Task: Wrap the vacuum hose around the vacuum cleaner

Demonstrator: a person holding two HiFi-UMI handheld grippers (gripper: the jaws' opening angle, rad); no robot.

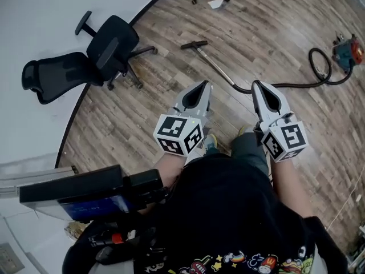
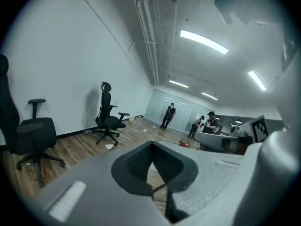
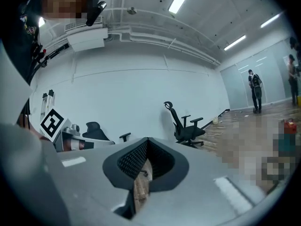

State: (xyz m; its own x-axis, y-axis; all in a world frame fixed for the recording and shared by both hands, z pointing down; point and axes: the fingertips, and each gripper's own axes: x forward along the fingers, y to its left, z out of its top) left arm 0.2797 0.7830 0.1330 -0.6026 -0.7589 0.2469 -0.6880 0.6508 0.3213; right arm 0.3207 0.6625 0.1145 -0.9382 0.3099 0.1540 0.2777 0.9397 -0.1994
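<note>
The vacuum cleaner [image 1: 348, 51] is seen lying on the floor [image 1: 274, 27], its black hose [image 1: 319, 73] looped just beside it and then trailed away from it to the metal wand [image 1: 215, 66]. The left tool [image 1: 204, 87] and right tool [image 1: 256, 85] are held well apart from the vacuum cleaner, each closed on nothing. The hose is judged light, springy and prone to uncoiling, best taken near the vacuum cleaner. The vacuum cleaner's body is too small for detail to be made out
</note>
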